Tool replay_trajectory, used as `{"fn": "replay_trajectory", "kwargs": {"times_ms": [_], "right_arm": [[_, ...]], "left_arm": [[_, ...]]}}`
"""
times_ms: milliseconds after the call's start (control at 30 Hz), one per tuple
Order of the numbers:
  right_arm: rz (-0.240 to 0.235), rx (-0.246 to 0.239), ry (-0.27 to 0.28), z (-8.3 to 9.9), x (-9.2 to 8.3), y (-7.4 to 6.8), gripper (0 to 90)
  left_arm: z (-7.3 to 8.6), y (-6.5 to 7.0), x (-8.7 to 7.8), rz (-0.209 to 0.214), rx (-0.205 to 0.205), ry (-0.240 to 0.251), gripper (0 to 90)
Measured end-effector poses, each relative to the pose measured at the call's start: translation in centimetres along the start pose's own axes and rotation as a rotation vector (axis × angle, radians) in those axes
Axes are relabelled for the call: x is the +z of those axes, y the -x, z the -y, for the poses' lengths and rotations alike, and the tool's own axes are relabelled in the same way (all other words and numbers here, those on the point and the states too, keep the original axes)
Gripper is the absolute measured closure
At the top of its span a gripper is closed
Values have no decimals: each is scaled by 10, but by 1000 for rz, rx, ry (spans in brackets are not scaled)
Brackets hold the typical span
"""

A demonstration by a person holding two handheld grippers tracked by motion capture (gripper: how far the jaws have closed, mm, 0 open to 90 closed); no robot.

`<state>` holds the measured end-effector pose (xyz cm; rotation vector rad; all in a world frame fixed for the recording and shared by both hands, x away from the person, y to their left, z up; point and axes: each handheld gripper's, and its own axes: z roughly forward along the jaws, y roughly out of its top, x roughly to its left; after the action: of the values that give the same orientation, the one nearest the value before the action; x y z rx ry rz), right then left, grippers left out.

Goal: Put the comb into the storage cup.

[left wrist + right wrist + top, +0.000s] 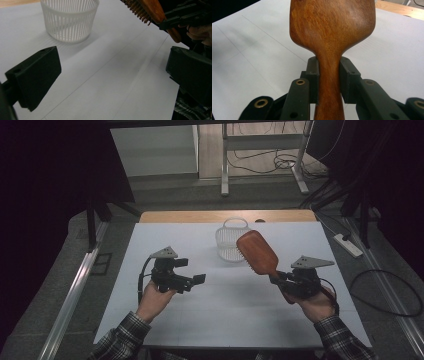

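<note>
The wooden hairbrush [257, 252] is pinched at its neck by the right gripper [278, 276], pads pressed on both sides in the right gripper view; its head is cut off at the top there and its bristles are hidden. In the high view it is held above the table, angled toward eleven o'clock, its head overlapping the white slatted basket [229, 242] just beside it. The left gripper [112, 72] is held with jaws spread and nothing between them. The white table [225, 305] is lined with faint seams. Beyond it, at twelve o'clock, a dim floor, desk legs and cables can be made out.
</note>
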<state>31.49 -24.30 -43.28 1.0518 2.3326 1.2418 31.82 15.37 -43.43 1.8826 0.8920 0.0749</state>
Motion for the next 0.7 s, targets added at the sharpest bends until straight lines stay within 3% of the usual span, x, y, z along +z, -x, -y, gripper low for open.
{"fn": "replay_trajectory", "kwargs": {"times_ms": [700], "right_arm": [[-39, -29, 28, -2, 5, -16, 716]], "left_arm": [[-16, -5, 24, 66, -26, 11, 0]]}}
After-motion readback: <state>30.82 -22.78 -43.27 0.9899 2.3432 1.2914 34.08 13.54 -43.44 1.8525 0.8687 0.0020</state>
